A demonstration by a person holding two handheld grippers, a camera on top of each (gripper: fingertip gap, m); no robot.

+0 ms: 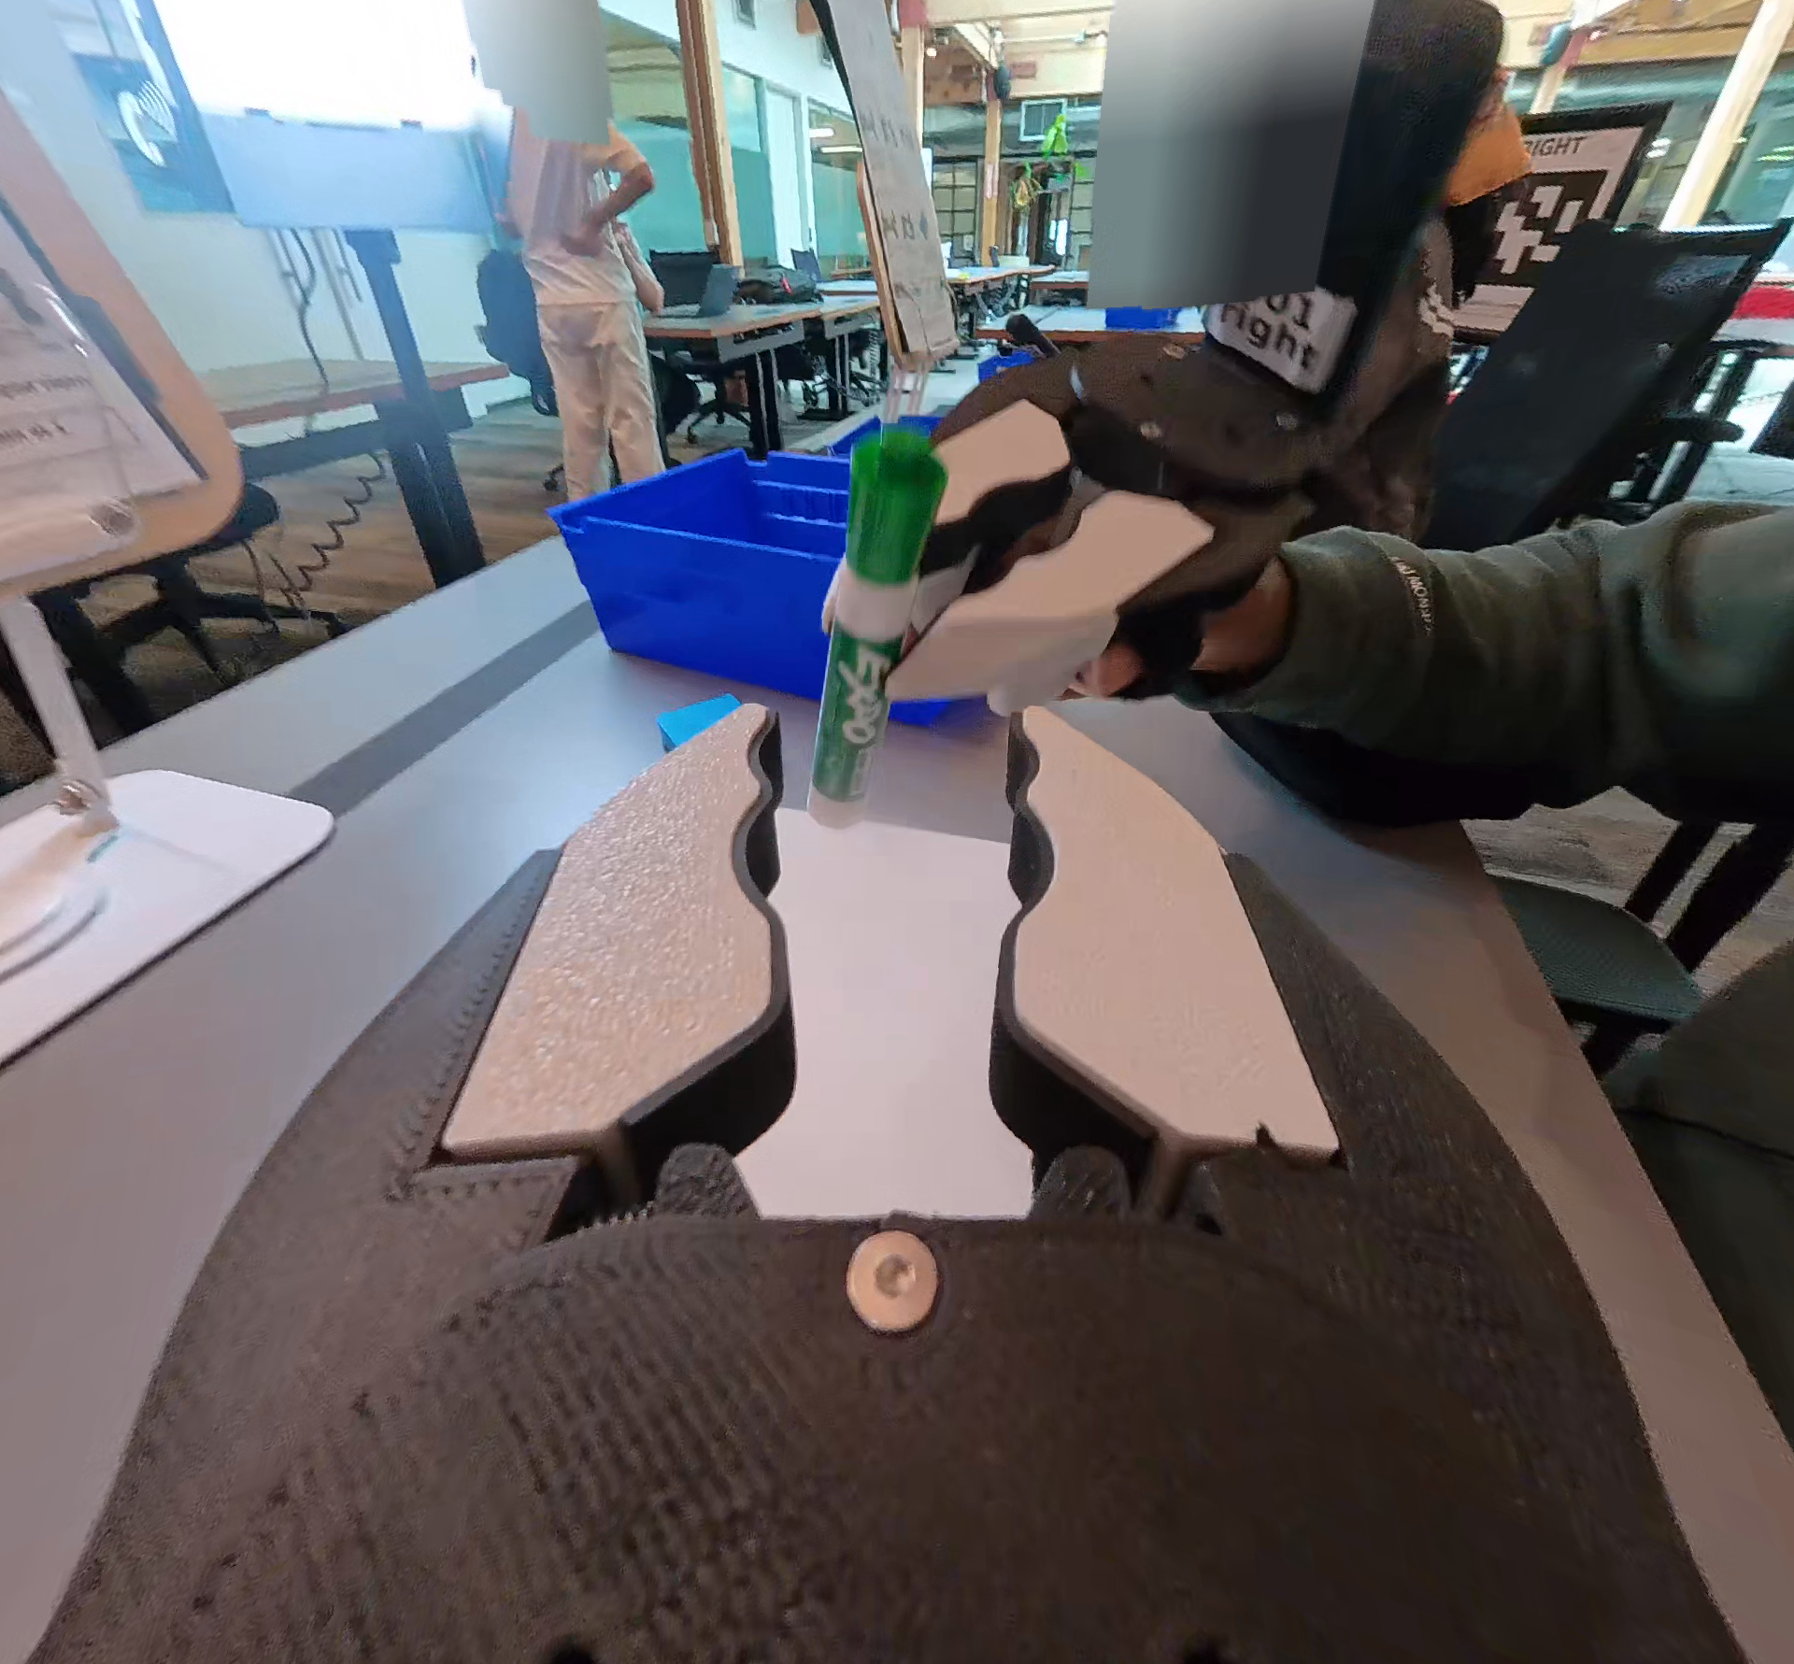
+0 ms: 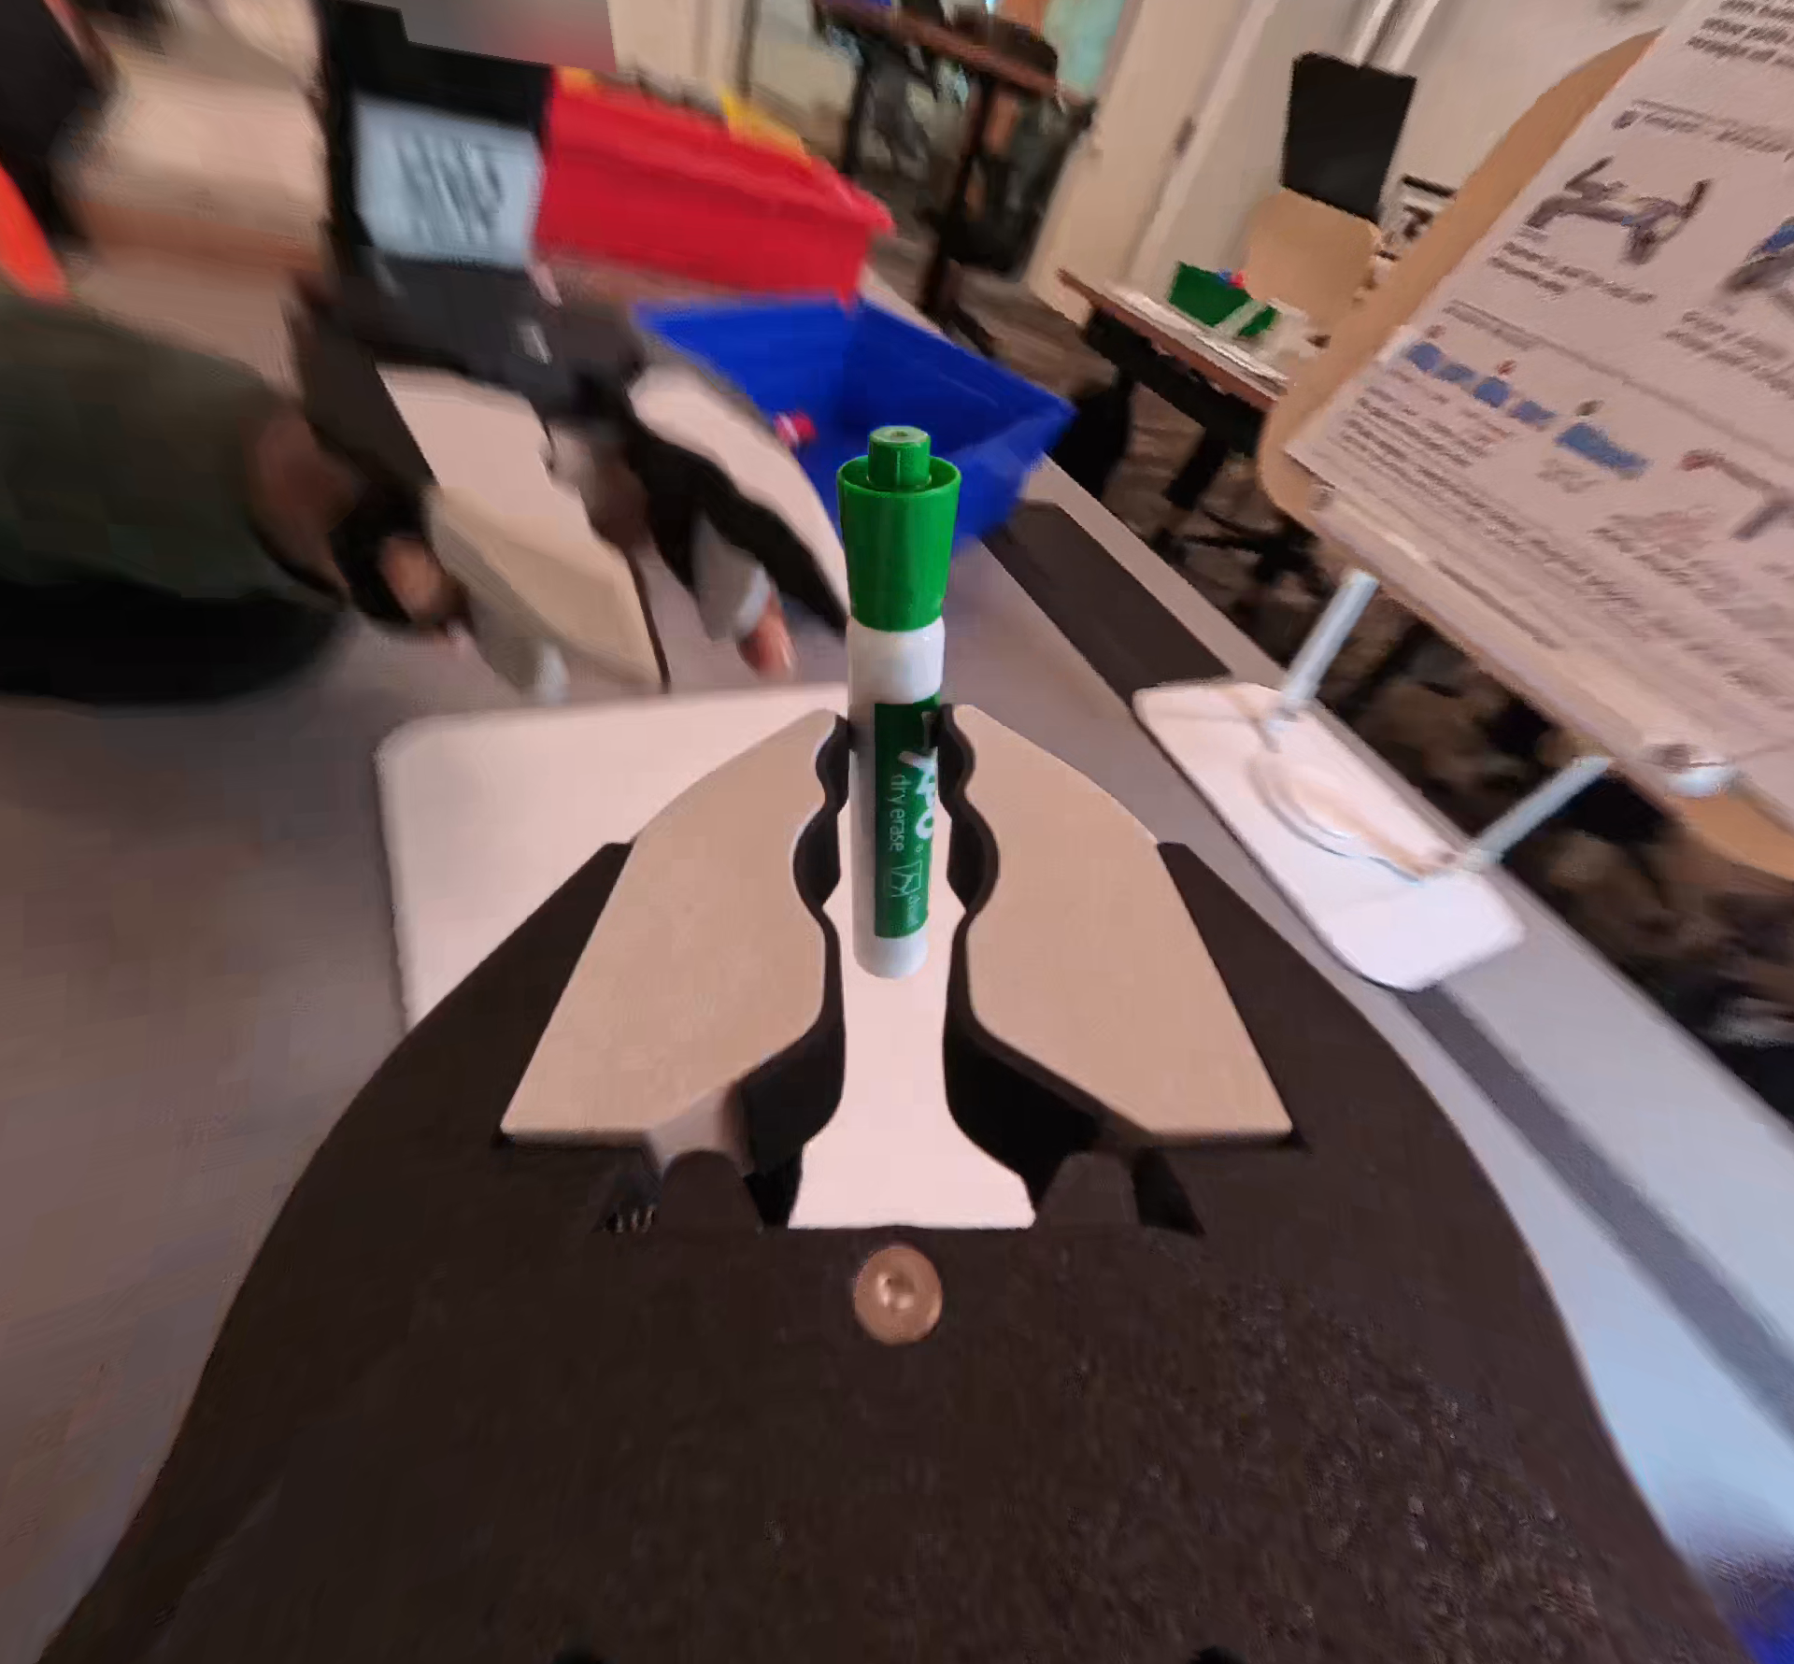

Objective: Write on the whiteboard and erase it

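Observation:
A white whiteboard (image 1: 893,986) lies flat on the grey table (image 1: 408,802). My right gripper (image 2: 893,724) is shut on a green dry-erase marker (image 2: 895,841). It holds the marker upright, with the green cap on top and the white end down over the whiteboard (image 2: 544,792). In the left wrist view the marker (image 1: 864,647) stands at the board's far edge in the right gripper (image 1: 922,569); I cannot tell whether it touches the board. My left gripper (image 1: 893,734) is open and empty, low over the board, facing the marker. It shows blurred in the right wrist view (image 2: 660,647).
A blue bin (image 1: 699,569) stands on the table behind the marker, with a small blue block (image 1: 697,717) lying beside it. A sign on a white stand (image 1: 146,851) is at the left table edge. A red bin (image 2: 699,200) is farther back. People and chairs are beyond the table.

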